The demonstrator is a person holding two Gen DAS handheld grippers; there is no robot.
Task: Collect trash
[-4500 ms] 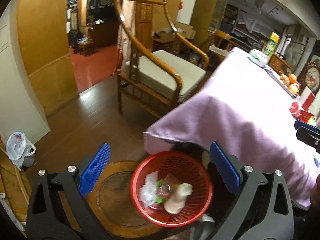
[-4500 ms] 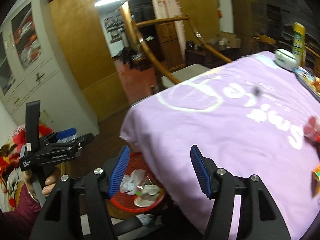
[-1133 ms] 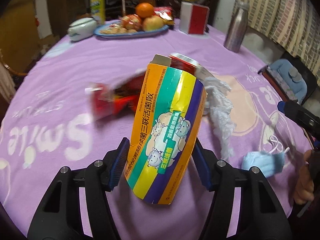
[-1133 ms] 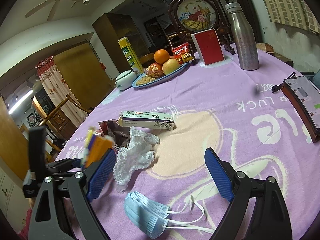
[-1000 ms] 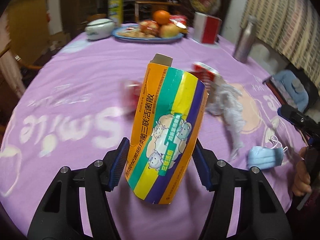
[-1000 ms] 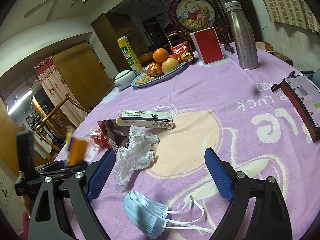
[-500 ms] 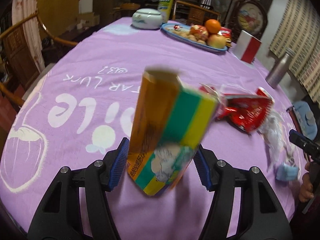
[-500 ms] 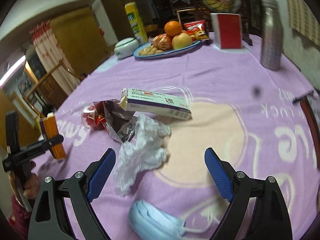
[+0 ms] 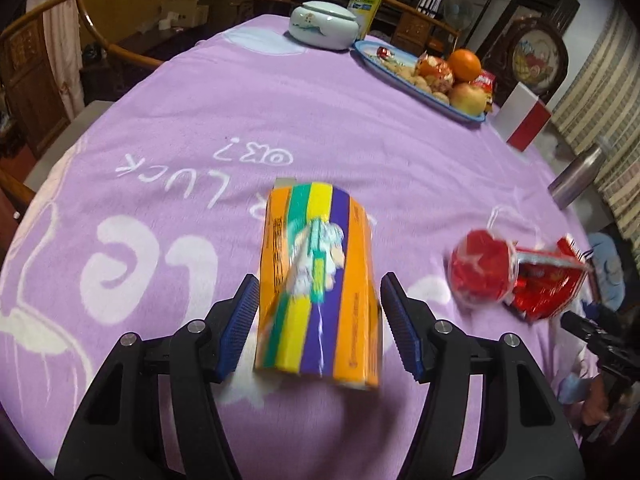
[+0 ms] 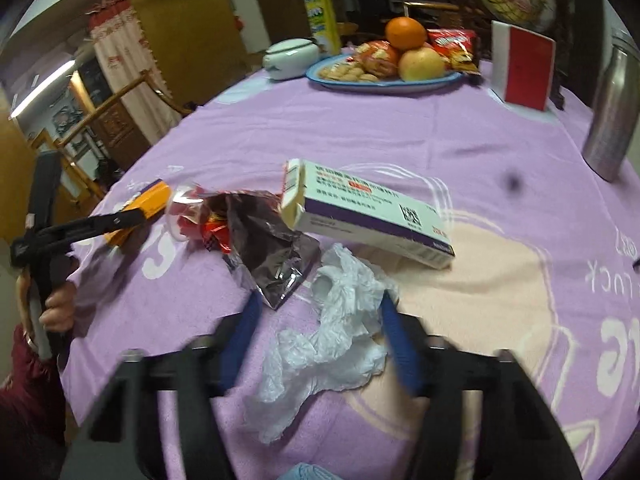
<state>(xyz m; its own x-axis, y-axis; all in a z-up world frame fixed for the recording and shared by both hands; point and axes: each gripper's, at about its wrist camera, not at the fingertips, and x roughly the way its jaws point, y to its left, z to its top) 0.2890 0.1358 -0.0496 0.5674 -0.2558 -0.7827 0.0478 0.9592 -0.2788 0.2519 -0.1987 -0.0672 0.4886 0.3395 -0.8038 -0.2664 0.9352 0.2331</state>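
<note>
My left gripper (image 9: 316, 324) is shut on a striped orange, green, yellow and purple carton (image 9: 316, 288) and holds it over the purple tablecloth (image 9: 200, 128). The carton (image 10: 140, 208) and the left gripper (image 10: 120, 216) also show at the left of the right wrist view. My right gripper (image 10: 320, 340) is open, its pads either side of a crumpled white tissue (image 10: 332, 344) on the cloth. A dark foil wrapper (image 10: 268, 248), a red wrapper (image 9: 544, 280) and a white and purple box (image 10: 368, 216) lie close by. A blue mask (image 10: 304, 474) peeks at the bottom edge.
A blue plate of fruit and biscuits (image 10: 384, 76), a white lidded pot (image 10: 290, 58), a yellow-green can (image 10: 320, 8), a red and white box (image 10: 524, 68) and a steel bottle (image 10: 612, 112) stand at the far side. A wooden chair (image 9: 36, 68) stands at the left.
My left gripper has swung left over the table with the carton, which has turned in its grip. My right gripper has moved forward and narrowed around the white tissue.
</note>
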